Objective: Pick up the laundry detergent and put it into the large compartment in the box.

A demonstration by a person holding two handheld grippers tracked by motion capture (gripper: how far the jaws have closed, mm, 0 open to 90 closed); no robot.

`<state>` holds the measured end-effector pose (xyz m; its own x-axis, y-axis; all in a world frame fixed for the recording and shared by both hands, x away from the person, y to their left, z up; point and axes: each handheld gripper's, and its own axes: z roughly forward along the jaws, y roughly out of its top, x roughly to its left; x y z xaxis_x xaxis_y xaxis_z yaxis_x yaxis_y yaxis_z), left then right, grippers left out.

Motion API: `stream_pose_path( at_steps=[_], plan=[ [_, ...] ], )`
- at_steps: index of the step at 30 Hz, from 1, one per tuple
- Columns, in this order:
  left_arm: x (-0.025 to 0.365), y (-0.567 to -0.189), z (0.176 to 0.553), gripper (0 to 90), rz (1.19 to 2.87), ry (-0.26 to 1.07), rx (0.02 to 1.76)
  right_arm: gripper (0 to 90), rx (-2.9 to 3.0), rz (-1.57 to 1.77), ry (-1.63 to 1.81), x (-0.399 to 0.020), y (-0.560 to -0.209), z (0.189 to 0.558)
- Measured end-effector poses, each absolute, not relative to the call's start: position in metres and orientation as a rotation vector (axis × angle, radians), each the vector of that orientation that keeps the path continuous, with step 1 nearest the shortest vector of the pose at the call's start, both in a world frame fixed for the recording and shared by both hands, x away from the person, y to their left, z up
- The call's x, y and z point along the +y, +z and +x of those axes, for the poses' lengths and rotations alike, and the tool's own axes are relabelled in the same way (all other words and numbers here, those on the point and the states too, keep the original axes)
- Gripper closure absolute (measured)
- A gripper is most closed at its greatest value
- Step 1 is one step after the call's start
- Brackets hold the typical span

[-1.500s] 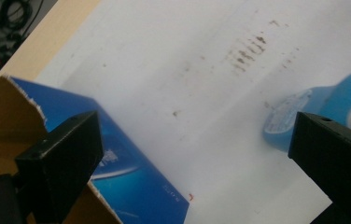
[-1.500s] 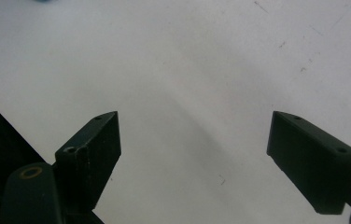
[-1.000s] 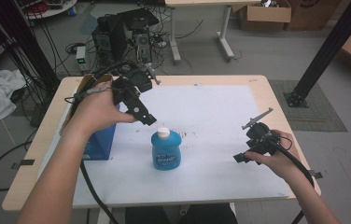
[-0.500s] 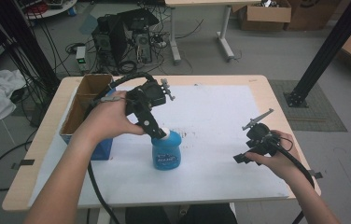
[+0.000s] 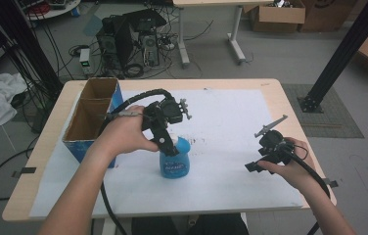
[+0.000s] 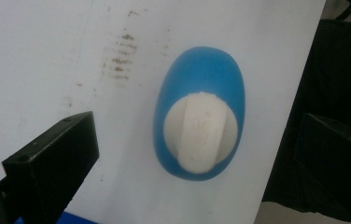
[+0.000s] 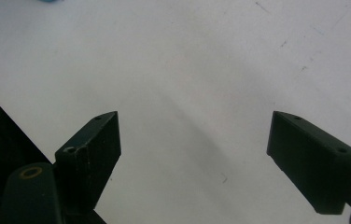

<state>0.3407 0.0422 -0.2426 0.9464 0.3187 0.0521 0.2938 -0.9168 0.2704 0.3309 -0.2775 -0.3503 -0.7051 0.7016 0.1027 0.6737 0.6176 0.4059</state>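
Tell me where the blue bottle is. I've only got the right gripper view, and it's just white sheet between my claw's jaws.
Observer: The blue bottle stands upright mid-table, to the left of your right claw.
Operator: Is the other claw on it?
Observer: The left claw hangs right over its white cap, jaws wide open and not gripping.
Operator: Anything else on the table?
Observer: A cardboard box with two compartments sits at the left edge.
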Motion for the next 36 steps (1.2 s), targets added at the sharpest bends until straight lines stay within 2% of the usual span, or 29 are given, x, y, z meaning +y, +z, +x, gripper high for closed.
stream_pose_path(
  at_steps=[30, 36],
  plan=[
    [0.028, -0.281, 0.346, 1.5, 2.919, 0.127, 0.424, 17.9, 2.763, 1.175, 0.669, -0.277, -0.355, 0.331],
    [0.026, -0.284, 0.346, 5.5, 2.942, 0.136, 0.408, 17.9, 2.759, 1.167, 0.675, -0.278, -0.355, 0.331]
  ],
)
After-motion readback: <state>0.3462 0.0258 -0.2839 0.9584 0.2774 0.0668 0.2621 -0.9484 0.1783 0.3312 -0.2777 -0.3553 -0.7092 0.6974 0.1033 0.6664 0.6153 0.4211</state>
